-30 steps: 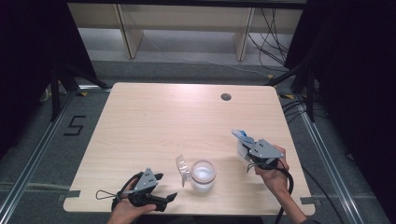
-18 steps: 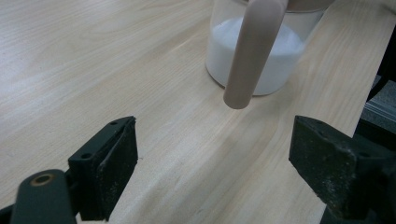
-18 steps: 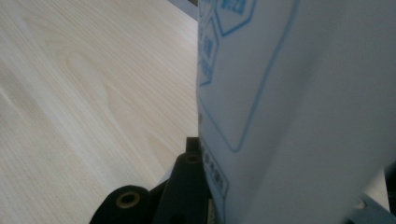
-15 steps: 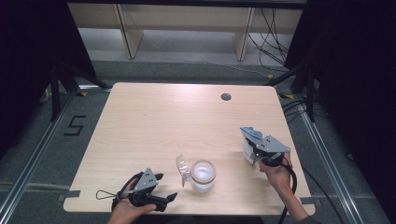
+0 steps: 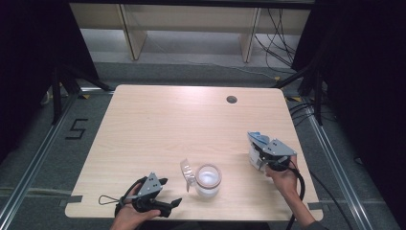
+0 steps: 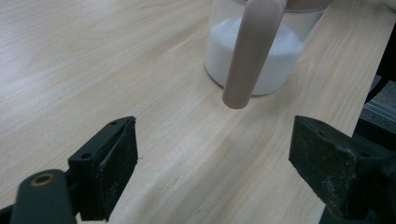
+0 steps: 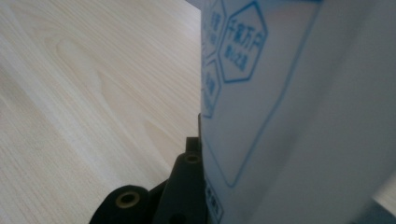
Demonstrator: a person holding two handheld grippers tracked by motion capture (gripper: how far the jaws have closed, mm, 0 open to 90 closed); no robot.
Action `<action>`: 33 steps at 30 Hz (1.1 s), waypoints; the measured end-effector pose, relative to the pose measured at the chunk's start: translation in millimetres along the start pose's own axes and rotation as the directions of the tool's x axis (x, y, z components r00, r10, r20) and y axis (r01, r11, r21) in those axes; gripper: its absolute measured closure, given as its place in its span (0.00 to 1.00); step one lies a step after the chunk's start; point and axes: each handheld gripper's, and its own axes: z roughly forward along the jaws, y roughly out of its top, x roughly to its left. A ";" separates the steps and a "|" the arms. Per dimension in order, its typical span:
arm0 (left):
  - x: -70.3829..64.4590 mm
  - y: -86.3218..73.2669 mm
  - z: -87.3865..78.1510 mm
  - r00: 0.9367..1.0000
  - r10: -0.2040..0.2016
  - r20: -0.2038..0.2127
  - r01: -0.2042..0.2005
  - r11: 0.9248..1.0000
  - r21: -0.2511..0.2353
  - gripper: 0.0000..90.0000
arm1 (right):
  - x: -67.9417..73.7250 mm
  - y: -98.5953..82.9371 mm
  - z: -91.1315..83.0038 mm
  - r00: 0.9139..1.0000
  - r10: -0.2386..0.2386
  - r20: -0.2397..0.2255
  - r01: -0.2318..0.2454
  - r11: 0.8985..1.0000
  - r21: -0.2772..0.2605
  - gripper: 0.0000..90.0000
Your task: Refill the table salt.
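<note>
A clear jar (image 5: 208,180) holding white powder stands near the table's front edge. A translucent piece (image 5: 187,171) juts from its left side. In the left gripper view the jar (image 6: 275,65) is just ahead, and a pale beige handle (image 6: 252,51) hangs down over its front. My left gripper (image 5: 172,192) lies left of the jar, pointing at it. Its jaws (image 6: 212,149) are open, with bare table between them. My right gripper (image 5: 257,149), right of the jar, is shut on a white bag with blue print (image 5: 258,139). That bag (image 7: 289,116) looms close in the right gripper view.
The pale wooden table (image 5: 191,124) has a round cable hole (image 5: 231,99) at the back right. Cables trail from both grippers. Dark curtains flank the table, and shelving stands behind it.
My right gripper has shifted a little to the right with the bag in it. The left gripper and the jar have not moved.
</note>
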 end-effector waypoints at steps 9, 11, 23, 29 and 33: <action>0.0 -0.3 0.1 1.000 -0.005 -0.001 0.005 1.000 -0.003 0.17 | -4.4 -4.2 -2.4 0.999 0.035 0.022 -0.035 0.999 0.000 0.92; 0.0 -0.3 0.1 1.000 -0.005 -0.001 0.005 1.000 -0.004 0.17 | -4.9 -4.6 -2.3 0.999 0.032 0.015 -0.032 0.999 0.000 0.92; -1.0 -0.9 0.2 0.999 -0.034 -0.004 0.033 0.999 -0.007 0.17 | -1.8 -5.1 -5.1 0.997 0.074 0.011 -0.074 0.997 -0.013 0.76; -1.0 -0.9 0.3 0.999 -0.034 -0.003 0.034 0.999 -0.006 0.17 | 1.4 -4.6 -5.2 0.998 0.069 0.002 -0.069 0.997 -0.025 0.70; -0.4 -0.6 0.3 1.000 -0.025 -0.001 0.025 1.000 -0.013 0.17 | 3.0 -4.6 -5.7 0.996 0.085 0.009 -0.084 0.996 -0.022 0.65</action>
